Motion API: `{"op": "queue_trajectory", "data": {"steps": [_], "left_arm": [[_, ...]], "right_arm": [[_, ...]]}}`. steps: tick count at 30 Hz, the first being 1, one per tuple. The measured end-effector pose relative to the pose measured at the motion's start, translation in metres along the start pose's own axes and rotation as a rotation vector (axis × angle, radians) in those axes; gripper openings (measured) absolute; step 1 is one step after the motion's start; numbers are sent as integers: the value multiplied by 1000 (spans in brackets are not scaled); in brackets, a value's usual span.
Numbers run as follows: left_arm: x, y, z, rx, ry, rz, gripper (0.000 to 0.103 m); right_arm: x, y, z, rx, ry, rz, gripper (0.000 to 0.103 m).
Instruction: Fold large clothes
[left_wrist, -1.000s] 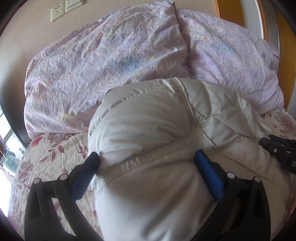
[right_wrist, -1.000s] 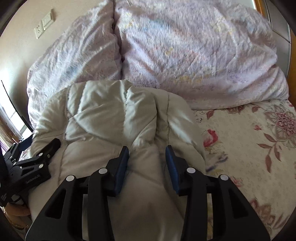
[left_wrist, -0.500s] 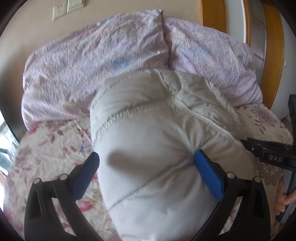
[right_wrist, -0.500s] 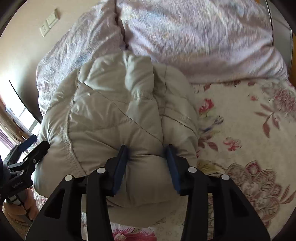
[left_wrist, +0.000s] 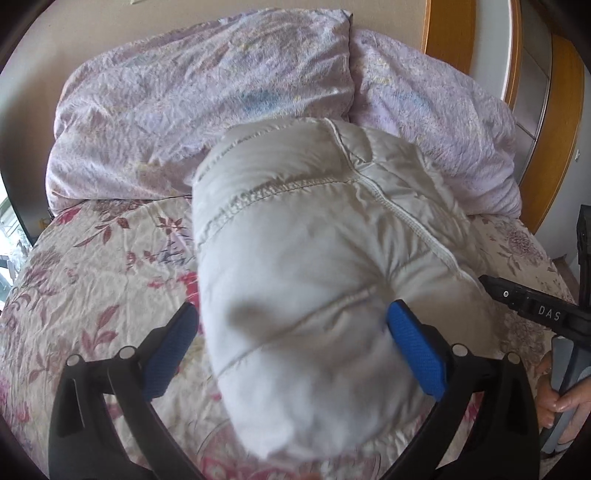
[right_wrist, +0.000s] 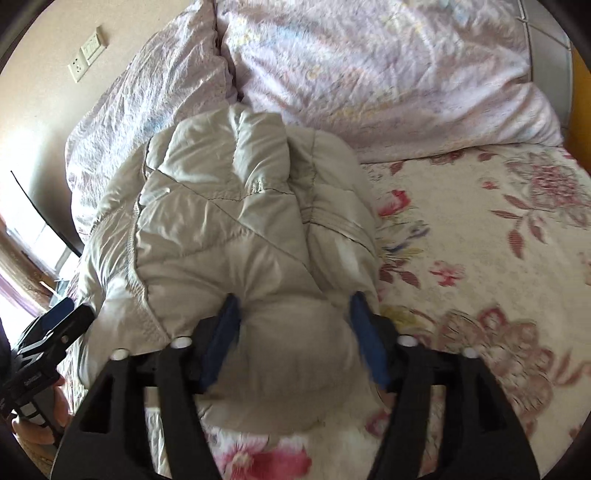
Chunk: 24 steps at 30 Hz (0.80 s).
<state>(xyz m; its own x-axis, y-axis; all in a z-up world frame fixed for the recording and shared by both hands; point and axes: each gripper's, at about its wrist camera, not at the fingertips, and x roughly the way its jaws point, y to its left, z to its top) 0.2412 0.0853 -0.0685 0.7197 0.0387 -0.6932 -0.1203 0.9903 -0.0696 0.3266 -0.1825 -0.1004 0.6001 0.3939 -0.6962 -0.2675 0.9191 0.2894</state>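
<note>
Setting the folded bundle down cleanly is the step in hand, as I judge it: the pale quilted jacket (left_wrist: 306, 280) lies as a thick padded roll on the flowered bedspread (left_wrist: 96, 258), its far end butting against the lilac pillows (left_wrist: 207, 107) at the head of the bed. The right gripper (right_wrist: 293, 332) has its jaws opening, with the near lobe of the jacket between the blue pads (right_wrist: 364, 332) but no longer pinched hard; the left gripper (left_wrist: 291, 350) stands wide apart around the other end of the roll, its right pad just against the fabric and its left pad clear of it, so it does not look clamped. To do this well, both tools should probably let go together and draw straight back along their own line, low and slow, so that the springy down filling does not catch on a pad and unroll the fold. A light press on top before leaving might help the layers settle. As for room, the bedspread to the right of the jacket in the right wrist view is bare and wide, and the strip on the jacket's left in the left wrist view is open too. The near edge of the bed is out of sight below both cameras, so how much mattress remains under the bundle's near end cannot be told. The two grippers sit close beside each other, with a hand (left_wrist: 565, 398) just beside the left one.
</note>
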Motion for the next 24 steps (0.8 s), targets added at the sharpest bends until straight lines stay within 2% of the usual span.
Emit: {"op": "queue_trajectory", "data": {"steps": [2,5,6,10,15,21,24], "left_arm": [[-17,4,-5,-9,-30,4,101],[-42,8,-15,-25,-71,17,101],[-50,10,-19,-34,-73,30,101],[-67,17,-32,-74,-46,46,101],[-82,23,-53,-114,0,67,101],[-101,12,-73,-75,-6,114,101],[-109,4,-79,-61,-7,106,101]], "right_arm": [[-13,1,-4,2,-16,-16,94],[-35,4,-13,2,-44,-5,100],[-42,6,-17,7,-38,-25,102],[-57,9,-28,20,12,-69,102],[-76,8,-46,26,34,-34,102],[-90,12,-62,8,63,-46,102],[-96,12,-70,4,61,-52,102]]}}
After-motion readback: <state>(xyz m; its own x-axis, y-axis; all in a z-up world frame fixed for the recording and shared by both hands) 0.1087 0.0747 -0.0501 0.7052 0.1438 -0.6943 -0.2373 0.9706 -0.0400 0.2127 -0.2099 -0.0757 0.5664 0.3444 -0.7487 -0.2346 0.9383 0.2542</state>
